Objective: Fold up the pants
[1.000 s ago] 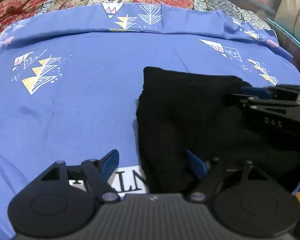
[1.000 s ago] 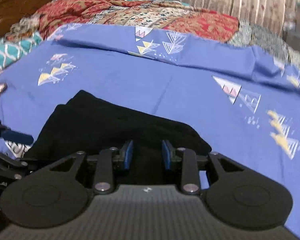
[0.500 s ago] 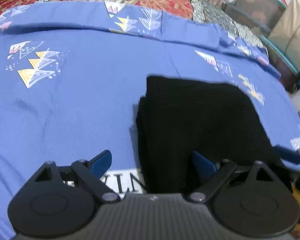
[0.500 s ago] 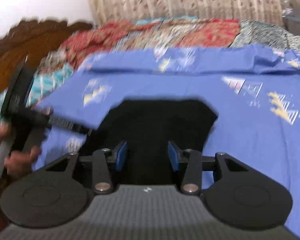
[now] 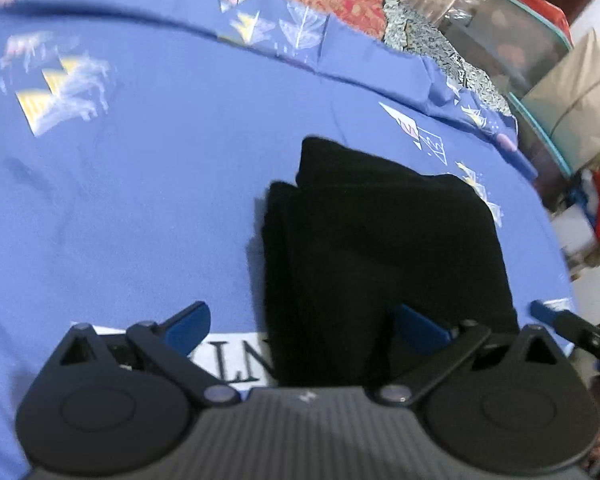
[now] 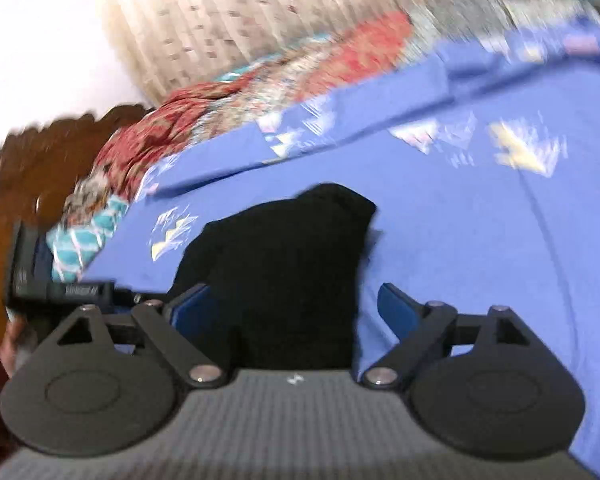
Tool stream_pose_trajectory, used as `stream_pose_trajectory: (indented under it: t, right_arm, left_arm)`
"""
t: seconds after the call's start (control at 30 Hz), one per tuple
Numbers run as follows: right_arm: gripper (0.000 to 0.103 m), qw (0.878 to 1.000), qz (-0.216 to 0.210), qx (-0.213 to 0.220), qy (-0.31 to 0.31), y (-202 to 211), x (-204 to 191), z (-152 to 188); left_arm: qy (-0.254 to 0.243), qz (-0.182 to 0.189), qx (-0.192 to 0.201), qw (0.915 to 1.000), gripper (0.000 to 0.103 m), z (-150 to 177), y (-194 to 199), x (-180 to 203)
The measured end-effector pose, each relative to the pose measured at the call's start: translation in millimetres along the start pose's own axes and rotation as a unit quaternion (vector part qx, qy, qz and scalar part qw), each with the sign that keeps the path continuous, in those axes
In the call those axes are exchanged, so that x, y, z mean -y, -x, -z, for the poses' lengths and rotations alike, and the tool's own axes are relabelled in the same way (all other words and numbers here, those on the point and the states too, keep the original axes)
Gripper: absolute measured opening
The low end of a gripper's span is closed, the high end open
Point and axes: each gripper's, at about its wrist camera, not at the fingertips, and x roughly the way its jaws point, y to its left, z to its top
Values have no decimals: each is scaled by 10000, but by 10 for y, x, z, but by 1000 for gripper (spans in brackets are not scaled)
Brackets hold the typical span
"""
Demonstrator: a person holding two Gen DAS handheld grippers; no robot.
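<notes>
The black pants (image 5: 380,248) lie folded in a compact stack on the blue bedsheet (image 5: 140,184). My left gripper (image 5: 302,324) hovers over their near edge, jaws opening wide, pads clear of the cloth. A blue fingertip of the right gripper (image 5: 540,309) shows at the right edge, off the pants. In the blurred, tilted right wrist view, the pants (image 6: 284,264) lie ahead of my right gripper (image 6: 294,304), whose jaws are opening with the cloth's near end between them, not pinched. The left gripper's body (image 6: 60,292) sits at the left there, held by a hand (image 6: 12,344).
A red patterned quilt (image 5: 332,0) lies along the bed's far side. Plastic bins and a brown bag (image 5: 560,80) stand off the right edge. A dark wooden headboard (image 6: 32,168) and a curtain (image 6: 240,20) bound the left and back. A white printed label (image 5: 236,360) marks the sheet.
The right gripper drew back off the pants, rolled and opened from nearly shut to wide. My left gripper opened wider and turned a little. The pants stayed folded in place.
</notes>
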Motion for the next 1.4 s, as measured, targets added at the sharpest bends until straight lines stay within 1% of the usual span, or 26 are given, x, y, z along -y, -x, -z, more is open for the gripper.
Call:
stream_pose_trajectory:
  t: [0.1, 0.17, 0.2, 0.23, 0.27, 0.3, 0.33, 0.37, 0.43, 0.47, 0.5, 0.57, 0.63, 0.7, 0.77, 0.83, 0.9, 1.0, 1.07, 1.1, 1.17, 1.23, 1.3, 1.33, 1.37, 1.4]
  right_arm:
    - [92, 9982, -212, -254, -506, -236, 196, -21]
    - [93, 9946, -410, -505, -810, -450, 281, -10]
    - [95, 9921, -473, -646, -968, -553, 298, 17]
    - [99, 9872, -585, -778, -1266, -685, 336, 56]
    - [96, 9818, -740, -842, -1533, -723, 358, 85]
    - [86, 9755, -952, -926, -1757, -781, 370, 80]
    - [77, 9661, -1289, -1089, -1954, -870, 325, 53]
    - [74, 9664, -1263, -1104, -1946, -861, 248, -6]
    - [68, 9730, -1393, -1079, -1490, -891, -5, -197]
    - [66, 9741, -1503, -1041, -1330, -910, -107, -306]
    - [66, 9767, -1587, -923, -1115, -927, -222, -447]
    - [65, 9831, -1629, -562, -615, -1003, -436, -753]
    - [65, 9866, -1605, -225, -178, -1139, -586, -1007]
    - [65, 9870, -1609, -19, 29, -1381, -654, -1247]
    - [65, 9880, -1540, 53, 41, -1708, -646, -1425]
    - [64, 9904, -1382, 9, 2, -2052, -597, -1535]
    - [64, 9924, -1228, -81, -61, -2335, -537, -1581]
    - [64, 9939, -1039, -275, -236, -2539, -312, -1537]
    - [64, 9947, -864, -447, -334, -2621, -175, -1455]
    - [65, 9952, -760, -463, -395, -2648, -136, -1404]
    - [74, 9948, -662, -410, -660, -2618, -38, -1329]
    - [75, 9941, -545, -392, -848, -2518, 10, -1307]
    - [75, 9972, -272, -224, -664, -2381, -51, -1329]
    - [75, 9987, -45, -60, -497, -2261, -100, -1320]
    - [75, 9993, 119, 45, -365, -2183, -132, -1303]
    - [75, 9995, 237, 26, -222, -2110, -183, -1252]
  left_arm:
    - [399, 265, -278, 9985, 103, -13, -210, -80]
    - [537, 456, -250, 9972, 103, 5, -280, -98]
    - [554, 532, -194, 9969, 102, 25, -304, -87]
    - [531, 570, -179, 9968, 91, 39, -325, -62]
    - [487, 611, -176, 9968, 75, 39, -335, -32]
    - [445, 549, -160, 9974, 71, 19, -318, 7]
    - [421, 539, -155, 9975, 60, -15, -288, 26]
    - [433, 561, -148, 9974, 54, -79, -240, 35]
    - [477, 709, -59, 9963, 51, -252, -116, 27]
    - [418, 736, 96, 9964, 51, -368, -31, 32]
    - [286, 657, 363, 9968, 51, -516, 69, 55]
    - [32, 516, 784, 9956, 52, -790, 205, 79]
    - [-88, 323, 1101, 9934, 53, -1130, 266, 74]
    - [-192, 104, 1282, 9915, 54, -1415, 205, 48]
    - [-265, -170, 1321, 9907, 54, -1652, 39, 18]
    - [-249, -426, 1227, 9912, 54, -1882, -250, -6]
    - [-133, -551, 1100, 9923, 54, -2015, -484, -126]
    - [95, -722, 870, 9935, 54, -2090, -774, -316]
    - [83, -988, 761, 9922, 55, -2054, -947, -386]
    - [12, -1077, 783, 9911, 58, -2012, -976, -392]
    - [-96, -1179, 832, 9895, 73, -1925, -996, -368]
    - [-205, -1353, 927, 9862, 77, -1867, -932, -297]
    - [-296, -1459, 1108, 9826, 82, -1796, -782, -194]
    - [-367, -1527, 1177, 9805, 86, -1748, -724, -140]
    - [-492, -1652, 1184, 9779, 88, -1684, -686, -75]
    - [-691, -1859, 1067, 9743, 88, -1627, -702, 6]
